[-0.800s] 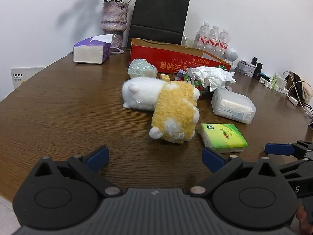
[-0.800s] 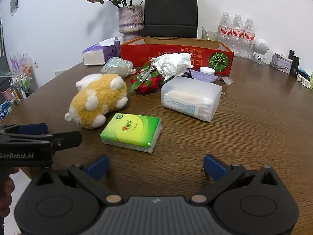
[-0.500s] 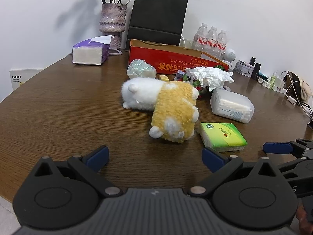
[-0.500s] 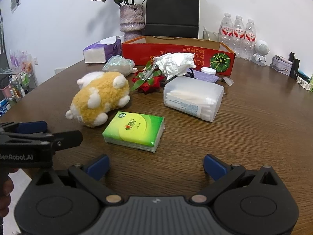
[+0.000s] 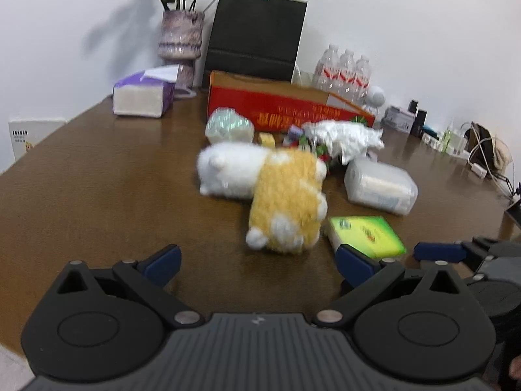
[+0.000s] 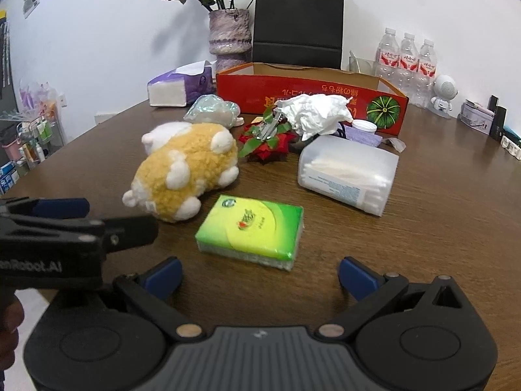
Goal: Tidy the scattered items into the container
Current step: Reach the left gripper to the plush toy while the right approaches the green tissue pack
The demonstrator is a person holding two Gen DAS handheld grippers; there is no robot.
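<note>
Closer now, only right wrist shows lidded jar behind tissue.

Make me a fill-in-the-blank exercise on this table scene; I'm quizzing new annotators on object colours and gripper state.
1. The tissue pack nearest the right gripper is mostly ____ in colour.
2. The open cardboard box at the back of the table has a ____ outer side.
3. The jaws of the left gripper stand ____, with nothing between them.
4. The plush toy is white and ____.

Missing words: green; red; open; yellow
</note>
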